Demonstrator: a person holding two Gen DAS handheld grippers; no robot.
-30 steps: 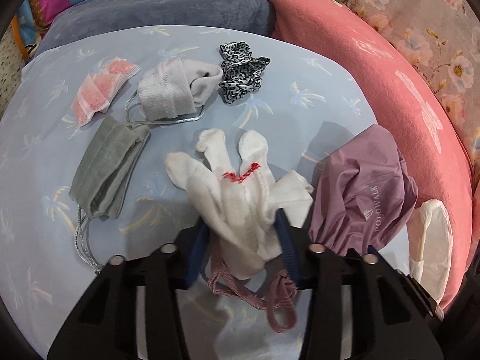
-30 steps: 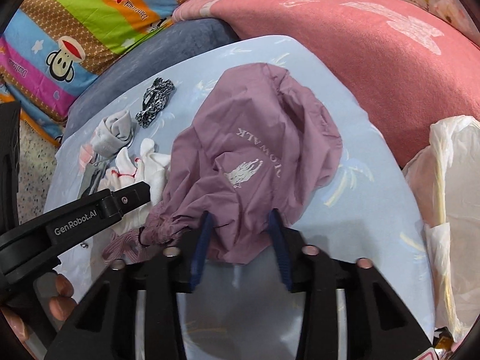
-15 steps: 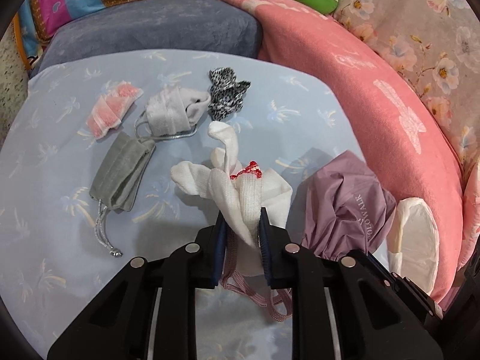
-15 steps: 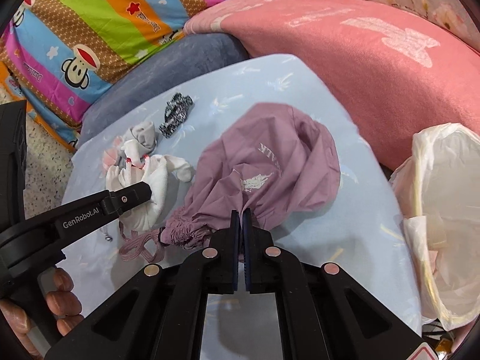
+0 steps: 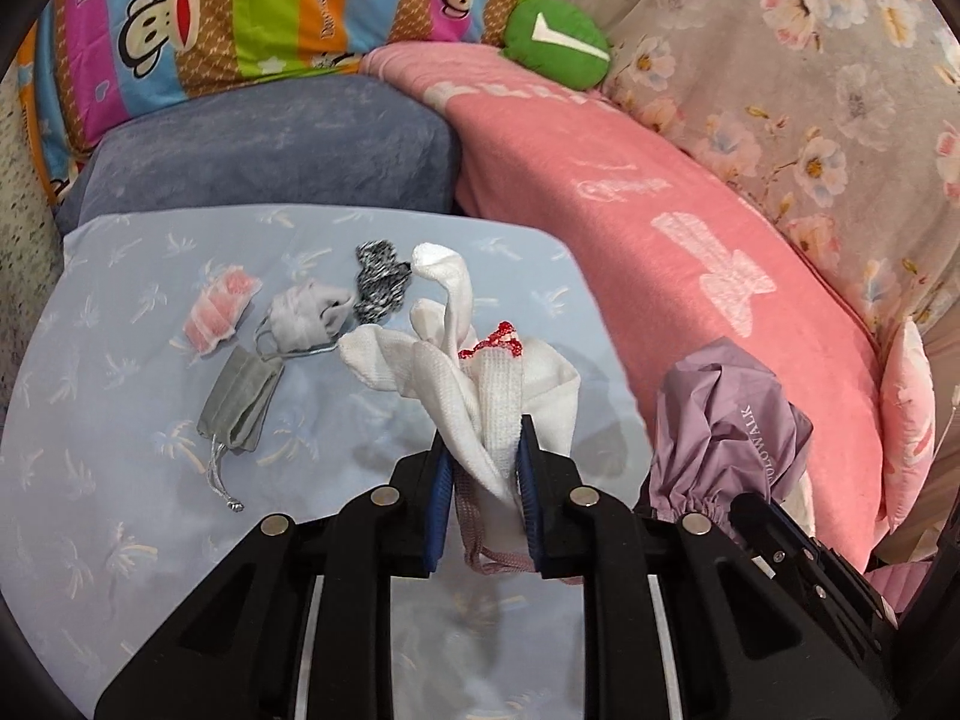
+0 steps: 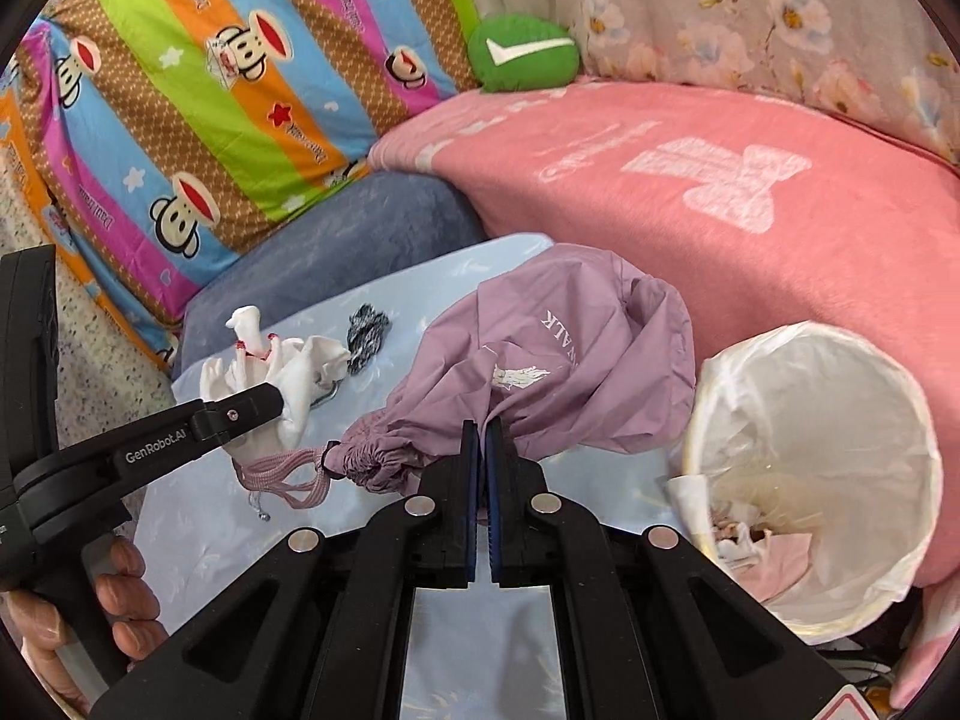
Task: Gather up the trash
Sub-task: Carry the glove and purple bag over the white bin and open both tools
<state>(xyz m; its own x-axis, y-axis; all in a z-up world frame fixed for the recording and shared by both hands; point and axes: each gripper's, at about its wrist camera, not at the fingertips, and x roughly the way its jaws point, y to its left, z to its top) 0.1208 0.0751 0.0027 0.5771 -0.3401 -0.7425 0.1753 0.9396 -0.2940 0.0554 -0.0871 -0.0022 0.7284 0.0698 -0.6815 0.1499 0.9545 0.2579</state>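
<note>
Your table [image 5: 120, 480], under a pale blue cloth with a palm print, butts its far edge against a grey-blue cushion [image 5: 270, 144] and its right edge against a pink blanket [image 6: 720, 210]. Off the table's near right corner stands a bin lined with a white bag [image 6: 888, 396], tilted toward you, with a few scraps in the bottom. Your right gripper [image 6: 480, 426] has just been closing and its jaws are now pinched tight on a fold of the purple drawstring bag [image 6: 570, 360], whose gathered mouth and pink cord trail to the left above the cloth, near the right edge. Your left gripper [image 5: 483, 456] has also just been closing, and its jaws clamp the bunched white gloves [image 5: 480, 372], red stitching at the cuff; the fingers of the gloves flop up and away from you, over the middle of the table. Toward the far left of the cloth lie the smaller pieces: a grey pouch [image 5: 240, 408] with a silver cord, a pale grey rolled cloth [image 5: 306, 318] just beyond it, a pink-and-white packet [image 5: 219, 312] to its left, and a black-and-white patterned scrap [image 5: 378, 282] nearest the far edge.
</note>
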